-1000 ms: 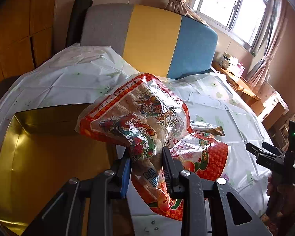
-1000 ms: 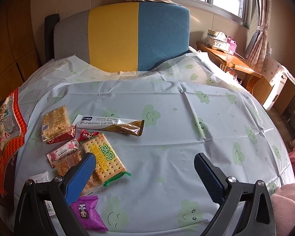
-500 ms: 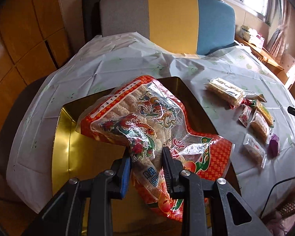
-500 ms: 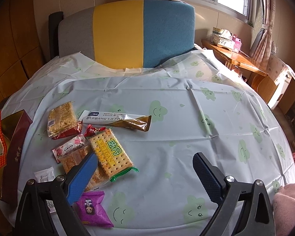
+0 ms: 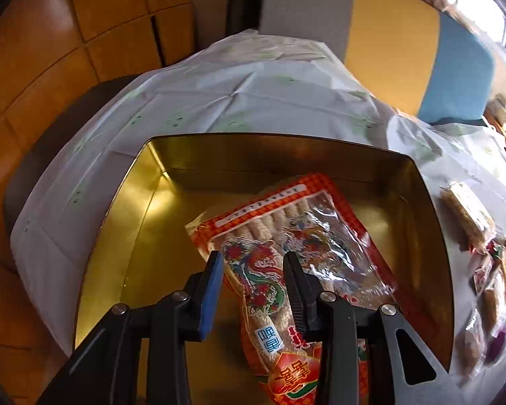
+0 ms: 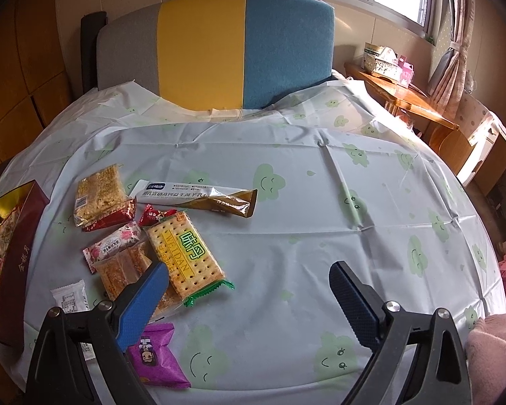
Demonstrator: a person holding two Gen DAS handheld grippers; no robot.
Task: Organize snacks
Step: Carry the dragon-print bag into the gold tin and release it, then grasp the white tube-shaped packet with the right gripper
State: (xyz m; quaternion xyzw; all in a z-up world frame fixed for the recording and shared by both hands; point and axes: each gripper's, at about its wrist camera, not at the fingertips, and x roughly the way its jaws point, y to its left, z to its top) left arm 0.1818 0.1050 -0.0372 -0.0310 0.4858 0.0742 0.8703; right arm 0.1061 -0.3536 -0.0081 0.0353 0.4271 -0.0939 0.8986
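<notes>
My left gripper (image 5: 253,263) hangs over the open gold-lined box (image 5: 128,222). A large red snack bag with dragon print (image 5: 297,236) lies in the box between the fingers, which now stand apart around it. My right gripper (image 6: 249,273) is open and empty above the table. Below it lie a green-edged cracker pack (image 6: 185,253), a long white-and-gold bar (image 6: 199,197), a crispy rice pack (image 6: 97,195), a pink-flowered snack (image 6: 113,241), a purple packet (image 6: 157,354) and a small white packet (image 6: 71,297).
The box shows at the far left of the right wrist view with its dark red wall (image 6: 17,263). A tablecloth with green smiley clouds (image 6: 320,202) covers the round table. A grey, yellow and blue chair back (image 6: 212,47) stands behind. A wooden side table (image 6: 404,101) is at right.
My left gripper swung left over the box and lowered the red bag into it; the fingers have widened. My right gripper drifted slightly and stayed open.
</notes>
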